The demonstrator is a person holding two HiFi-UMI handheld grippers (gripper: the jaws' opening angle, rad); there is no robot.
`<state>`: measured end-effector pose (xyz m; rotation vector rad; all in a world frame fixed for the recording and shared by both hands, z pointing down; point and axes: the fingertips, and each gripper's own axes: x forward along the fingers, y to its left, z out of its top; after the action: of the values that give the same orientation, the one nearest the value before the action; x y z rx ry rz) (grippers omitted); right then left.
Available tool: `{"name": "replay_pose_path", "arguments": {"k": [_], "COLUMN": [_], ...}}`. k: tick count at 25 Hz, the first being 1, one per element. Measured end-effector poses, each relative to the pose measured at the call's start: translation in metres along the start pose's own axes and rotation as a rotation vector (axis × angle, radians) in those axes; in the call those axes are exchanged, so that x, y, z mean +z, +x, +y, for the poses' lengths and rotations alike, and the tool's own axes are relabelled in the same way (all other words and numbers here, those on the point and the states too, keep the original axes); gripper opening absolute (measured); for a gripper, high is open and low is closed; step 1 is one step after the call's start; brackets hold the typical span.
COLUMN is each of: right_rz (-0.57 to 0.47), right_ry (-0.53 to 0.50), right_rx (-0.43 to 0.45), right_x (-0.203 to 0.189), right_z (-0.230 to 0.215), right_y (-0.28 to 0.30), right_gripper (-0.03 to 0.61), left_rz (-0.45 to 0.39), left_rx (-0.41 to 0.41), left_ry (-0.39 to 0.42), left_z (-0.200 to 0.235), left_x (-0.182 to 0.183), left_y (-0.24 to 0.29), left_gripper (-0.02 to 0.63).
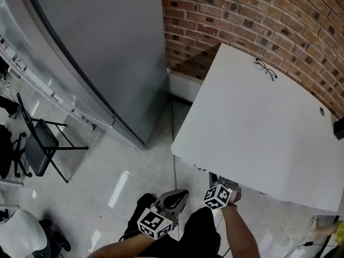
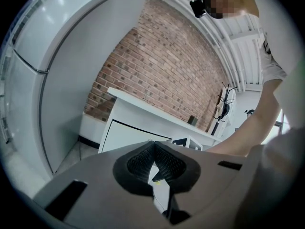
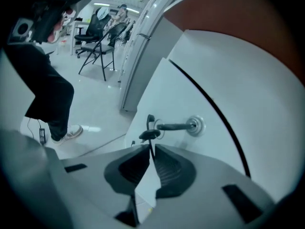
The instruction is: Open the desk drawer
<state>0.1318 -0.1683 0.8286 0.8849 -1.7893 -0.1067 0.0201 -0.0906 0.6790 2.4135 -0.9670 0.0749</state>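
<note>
Right gripper (image 3: 151,149): jaws drawn in to a narrow slit, tips pinched on a thin dark tab (image 3: 150,142) that hangs from a black fob (image 3: 148,134). Nothing else sits between them. Left gripper (image 2: 153,147): jaws together at the tips, empty.

Task's thing: flat white drawer front (image 3: 162,97), under the near edge of the white counter (image 1: 258,122). It carries a round silver lock cylinder (image 3: 196,125). All places below are taken from that lock.

Dark metal key (image 3: 174,126) sits in the lock, shaft standing out from the drawer face, with fob and tab at the shaft's outer end. Right jaws sit just beyond that end, on the side away from the lock, pointing back at the face. Left gripper is well apart from the lock, so the right is the nearer.

Judgement: grip stage. The drawer front looks flush, so the pull is not yet begun. The pull should run along the key shaft's long axis, straight away from the lock. The tab looks slack and thin, so it may slip from the jaws, or the key may draw out.
</note>
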Motion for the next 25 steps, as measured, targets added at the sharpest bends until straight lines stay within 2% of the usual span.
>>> {"name": "replay_pose_path", "arguments": {"k": [2,11,25], "right_rz": [-0.027,-0.071,-0.095], "right_ry": [0.031,0.039,0.085], "right_rx": [0.003,0.025,0.078], "right_x": [0.000,0.007,0.006], "right_z": [-0.001,0.006,0.045], "right_y": [-0.002,-0.009,-0.042], "right_gripper": [0.041,0.032,0.031], "left_rz": [0.004,0.020,0.047], "left_rx": [0.002,0.023,0.050], "left_ry": [-0.003,0.013,-0.056], "left_z": [0.001,0.006,0.002], "left_x": [-0.004,-0.013,-0.009], "left_y": [-0.001,-0.016,-0.042], "left_gripper": [0.008,0.008,0.008]}}
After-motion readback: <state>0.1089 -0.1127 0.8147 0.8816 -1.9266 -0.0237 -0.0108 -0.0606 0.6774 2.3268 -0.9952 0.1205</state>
